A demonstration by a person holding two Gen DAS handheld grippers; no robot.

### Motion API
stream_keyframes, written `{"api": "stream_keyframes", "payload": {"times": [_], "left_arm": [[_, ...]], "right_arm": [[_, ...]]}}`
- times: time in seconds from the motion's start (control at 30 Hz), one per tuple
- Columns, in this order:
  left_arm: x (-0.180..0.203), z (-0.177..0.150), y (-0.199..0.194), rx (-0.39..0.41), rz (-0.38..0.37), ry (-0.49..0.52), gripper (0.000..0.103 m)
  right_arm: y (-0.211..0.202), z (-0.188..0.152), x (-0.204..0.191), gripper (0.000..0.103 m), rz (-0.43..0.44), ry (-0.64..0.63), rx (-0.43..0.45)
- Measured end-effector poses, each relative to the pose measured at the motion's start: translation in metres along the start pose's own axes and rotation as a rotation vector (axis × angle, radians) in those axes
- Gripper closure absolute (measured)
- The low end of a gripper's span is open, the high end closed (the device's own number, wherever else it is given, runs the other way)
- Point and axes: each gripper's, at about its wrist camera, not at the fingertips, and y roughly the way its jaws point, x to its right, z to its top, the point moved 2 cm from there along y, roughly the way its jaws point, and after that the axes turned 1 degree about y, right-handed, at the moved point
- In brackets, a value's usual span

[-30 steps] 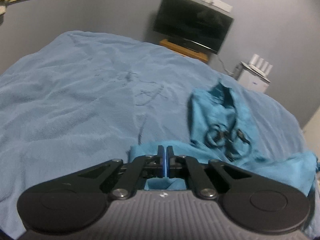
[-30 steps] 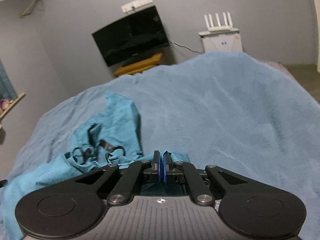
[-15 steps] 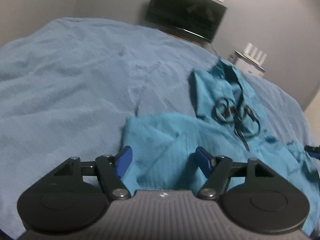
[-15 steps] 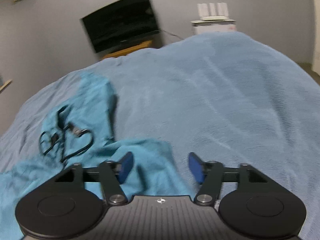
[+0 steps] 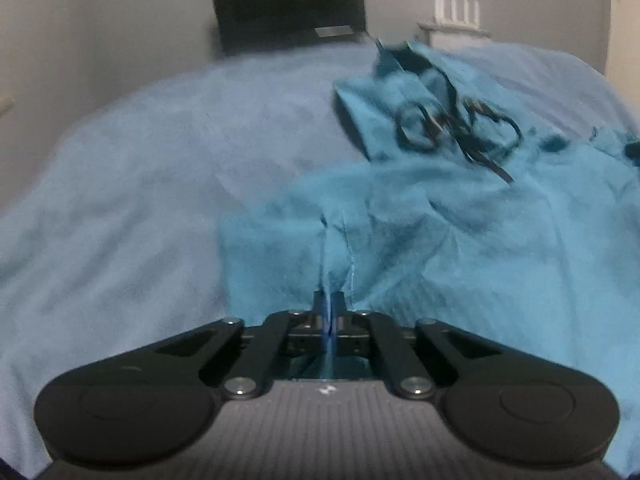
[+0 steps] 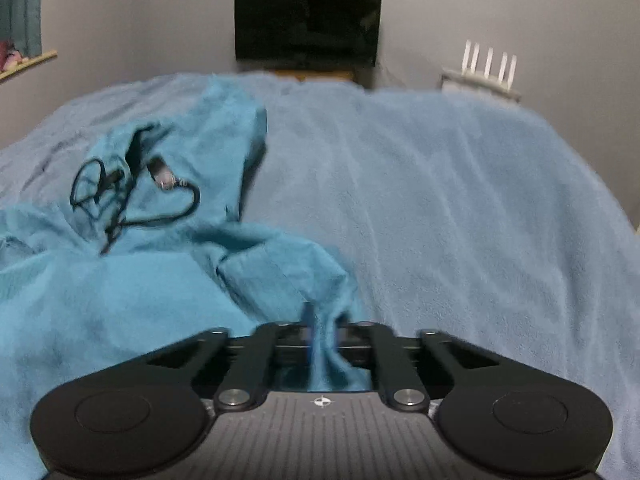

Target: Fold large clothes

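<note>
A teal hooded garment (image 5: 460, 232) with dark drawstrings (image 5: 456, 128) lies crumpled on a light blue bed. My left gripper (image 5: 329, 312) is shut on the garment's near left edge, with a ridge of cloth pinched between its blue pads. In the right wrist view the same garment (image 6: 120, 280) spreads to the left, its drawstrings (image 6: 128, 192) on the hood part. My right gripper (image 6: 320, 332) is shut on the garment's near right edge, and cloth bunches up through its fingers.
The light blue blanket (image 6: 460, 208) covers the whole bed (image 5: 140, 200). A dark TV (image 6: 306, 28) hangs on the grey far wall. A white router on a white unit (image 6: 486, 68) stands at the far right. A shelf (image 6: 28, 62) sits at far left.
Both grippers were shut a second ago, opened half a second ago, and have now shut on the garment's near edges. Both views have turned toward the TV wall.
</note>
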Motion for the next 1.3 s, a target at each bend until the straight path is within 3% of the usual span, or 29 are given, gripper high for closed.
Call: {"api": "stream_keyframes", "payload": {"times": [0.07,0.17,0.27,0.33,0.37,0.4,0.47,0.53,0.6,0.67,0.77,0.87,0.93,1.0,1.17,1.3], "left_arm": [[-0.008,0.005,-0.007,0.052,0.059,-0.034,0.103],[-0.008,0.007,0.001,0.021,0.128,-0.011,0.103],[-0.002,0.002,0.007,-0.024,0.161,-0.032,0.103],[-0.004,0.002,-0.002,-0.021,0.136,-0.078,0.098],[-0.004,0.003,-0.010,-0.027,0.108,-0.119,0.083],[-0.003,0.002,-0.019,-0.025,0.086,-0.156,0.055],[0.005,-0.003,-0.047,0.016,0.027,-0.212,0.030],[0.025,-0.013,-0.076,0.084,-0.048,-0.217,0.029],[0.051,-0.023,-0.085,0.100,-0.112,-0.204,0.028],[0.084,-0.035,-0.087,0.091,-0.167,-0.152,0.028],[0.123,-0.054,-0.075,0.007,-0.259,-0.144,0.028],[0.144,-0.075,-0.067,-0.028,-0.185,-0.058,0.028],[0.146,-0.084,-0.068,-0.033,-0.144,-0.008,0.027],[0.138,-0.086,-0.076,-0.030,-0.116,-0.011,0.027],[0.102,-0.099,-0.099,-0.033,0.013,-0.074,0.027],[0.074,-0.107,-0.122,-0.041,0.028,-0.224,0.025]], "right_arm": [[-0.011,0.007,0.002,0.099,-0.016,0.018,0.085],[-0.017,0.012,0.000,0.098,-0.070,0.057,0.159],[-0.005,0.004,-0.006,0.078,-0.135,0.090,0.056],[-0.011,-0.002,-0.006,0.059,-0.135,0.144,0.049],[-0.022,-0.006,-0.008,0.055,-0.124,0.167,0.077],[-0.034,-0.010,-0.011,0.047,-0.124,0.181,0.105],[-0.062,-0.022,-0.019,0.040,-0.096,0.180,0.152],[-0.091,-0.040,-0.036,0.036,-0.033,0.133,0.200],[-0.112,-0.058,-0.054,0.036,0.048,0.099,0.224],[-0.126,-0.080,-0.074,0.036,0.115,0.065,0.239],[-0.128,-0.109,-0.103,0.036,0.130,-0.029,0.212],[-0.116,-0.133,-0.111,0.037,0.076,-0.136,0.164],[-0.111,-0.144,-0.101,0.037,0.038,-0.141,0.144],[-0.112,-0.149,-0.073,0.037,-0.065,-0.073,0.136],[-0.119,-0.156,0.009,0.036,-0.247,0.264,0.071],[-0.131,-0.169,0.046,0.035,-0.195,0.499,0.058]]}}
